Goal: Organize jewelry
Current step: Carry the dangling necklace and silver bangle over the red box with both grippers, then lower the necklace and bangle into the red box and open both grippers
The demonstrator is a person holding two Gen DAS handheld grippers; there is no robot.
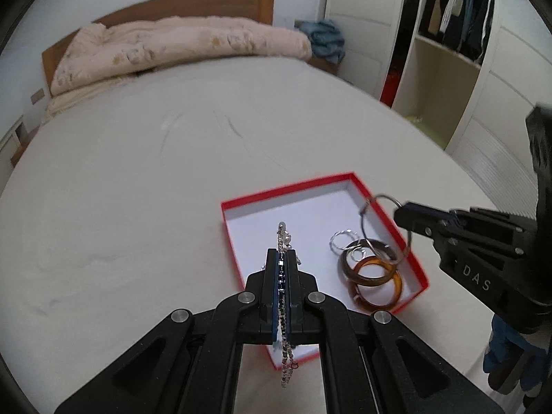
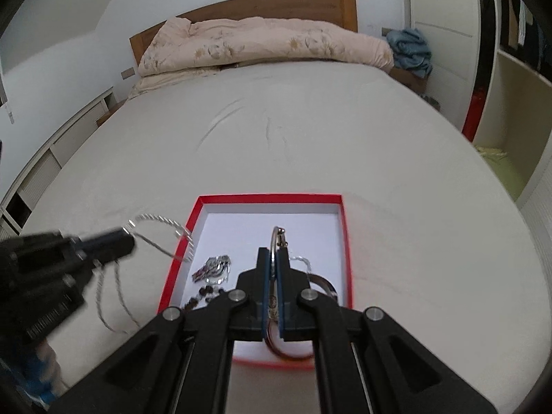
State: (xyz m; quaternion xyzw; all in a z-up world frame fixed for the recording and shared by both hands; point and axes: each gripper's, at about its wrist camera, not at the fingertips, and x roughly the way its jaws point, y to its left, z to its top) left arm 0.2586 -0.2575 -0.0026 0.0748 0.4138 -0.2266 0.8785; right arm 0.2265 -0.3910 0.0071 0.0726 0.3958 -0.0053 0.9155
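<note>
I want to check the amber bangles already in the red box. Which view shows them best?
The left wrist view: both amber bangles lie in plain sight, overlapping in the red box's near right corner. In the right wrist view the right gripper hides them; only a curved edge peeks out.

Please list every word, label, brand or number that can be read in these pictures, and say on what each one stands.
"DAS": raised letters on the black body of the right gripper, seen in the left wrist view.
No other text is readable; the red box and the jewelry show no print.
</note>
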